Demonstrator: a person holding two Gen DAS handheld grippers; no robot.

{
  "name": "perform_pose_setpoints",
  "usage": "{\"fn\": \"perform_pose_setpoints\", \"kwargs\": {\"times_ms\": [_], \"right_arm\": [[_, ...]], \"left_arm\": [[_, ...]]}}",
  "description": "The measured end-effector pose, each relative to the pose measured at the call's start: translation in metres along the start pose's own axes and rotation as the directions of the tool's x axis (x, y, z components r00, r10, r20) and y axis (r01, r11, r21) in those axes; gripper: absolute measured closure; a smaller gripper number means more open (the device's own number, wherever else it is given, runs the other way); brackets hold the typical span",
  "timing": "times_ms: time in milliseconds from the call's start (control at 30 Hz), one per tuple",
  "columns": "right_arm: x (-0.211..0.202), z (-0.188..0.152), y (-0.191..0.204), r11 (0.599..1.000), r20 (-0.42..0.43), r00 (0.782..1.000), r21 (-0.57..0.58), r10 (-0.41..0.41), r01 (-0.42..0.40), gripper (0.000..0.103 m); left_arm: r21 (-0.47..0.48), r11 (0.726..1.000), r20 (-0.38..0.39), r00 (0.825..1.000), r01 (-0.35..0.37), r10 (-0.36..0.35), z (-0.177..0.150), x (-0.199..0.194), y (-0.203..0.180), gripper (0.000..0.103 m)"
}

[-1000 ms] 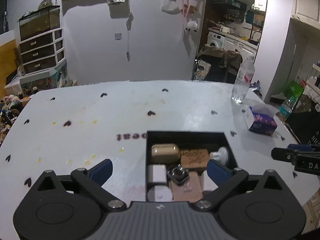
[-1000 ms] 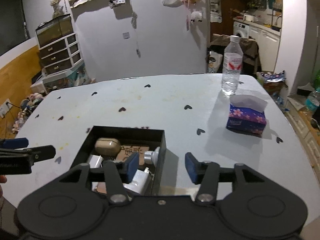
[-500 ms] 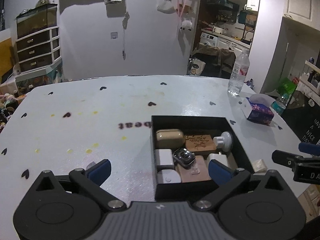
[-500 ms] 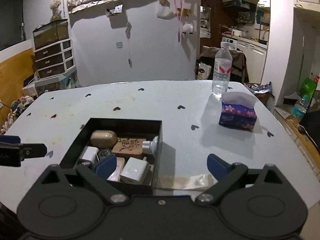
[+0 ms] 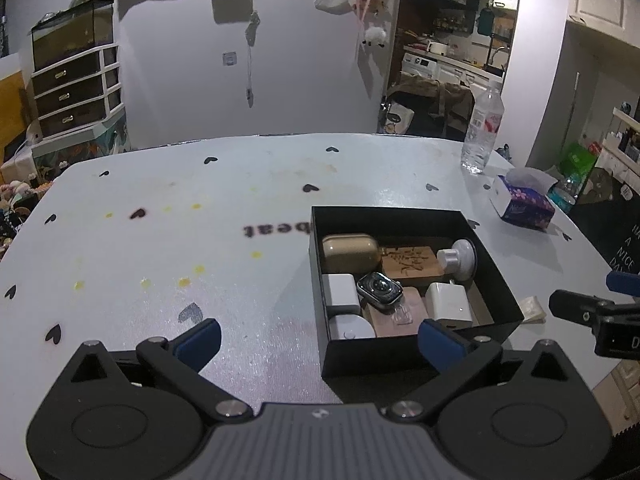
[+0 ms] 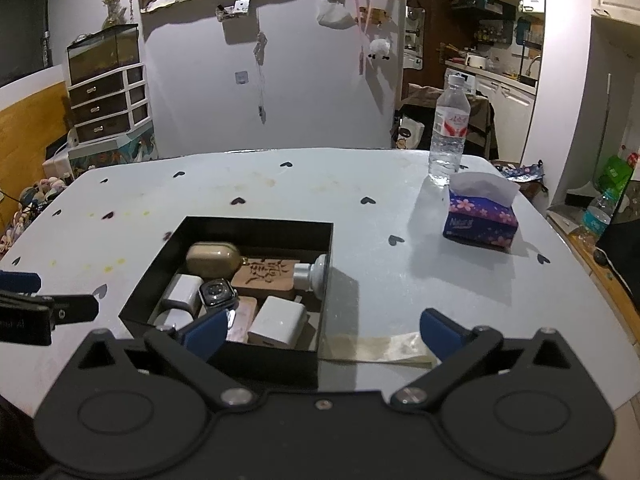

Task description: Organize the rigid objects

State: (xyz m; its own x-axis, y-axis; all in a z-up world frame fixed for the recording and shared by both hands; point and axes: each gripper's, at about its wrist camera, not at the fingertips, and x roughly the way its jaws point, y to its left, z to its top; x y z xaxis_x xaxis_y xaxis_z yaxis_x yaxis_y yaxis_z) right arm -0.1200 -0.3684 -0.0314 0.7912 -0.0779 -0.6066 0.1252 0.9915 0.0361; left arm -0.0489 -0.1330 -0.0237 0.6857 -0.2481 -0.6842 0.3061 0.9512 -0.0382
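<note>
Your right gripper [image 6: 322, 330] hangs low over the near edge of the white table [image 6: 248, 192], and its jaws are opening, already spread wide with nothing clamped between them; only the black box's [image 6: 260, 224] near right corner and a strip of tape [image 6: 376, 348] lie below the gap. Your left gripper [image 5: 318, 340] is released too, blue pads far apart, empty, with the box ahead and to its right. Inside the box, just beyond your left pad, sit a smartwatch [image 6: 216, 292], white chargers [image 6: 278, 322], a tan earbud case [image 6: 214, 258], an engraved wooden block [image 6: 266, 276] and a white suction knob [image 6: 318, 272]. Farther ahead on your right stand a tissue pack [image 6: 480, 220] and a water bottle [image 6: 448, 128].
</note>
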Motion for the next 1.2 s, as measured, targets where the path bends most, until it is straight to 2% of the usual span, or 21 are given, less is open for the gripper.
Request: {"fn": "perform_pose_setpoints", "kwargs": {"times_ms": [1200], "right_arm": [[0.0027, -0.0001, -0.0012, 1.000, -0.014, 1.000, 0.000, -0.022, 0.022, 0.000]], "left_arm": [[0.002, 1.000, 0.007, 1.000, -0.022, 0.021, 0.0007, 0.0004, 0.0012, 0.000]]}}
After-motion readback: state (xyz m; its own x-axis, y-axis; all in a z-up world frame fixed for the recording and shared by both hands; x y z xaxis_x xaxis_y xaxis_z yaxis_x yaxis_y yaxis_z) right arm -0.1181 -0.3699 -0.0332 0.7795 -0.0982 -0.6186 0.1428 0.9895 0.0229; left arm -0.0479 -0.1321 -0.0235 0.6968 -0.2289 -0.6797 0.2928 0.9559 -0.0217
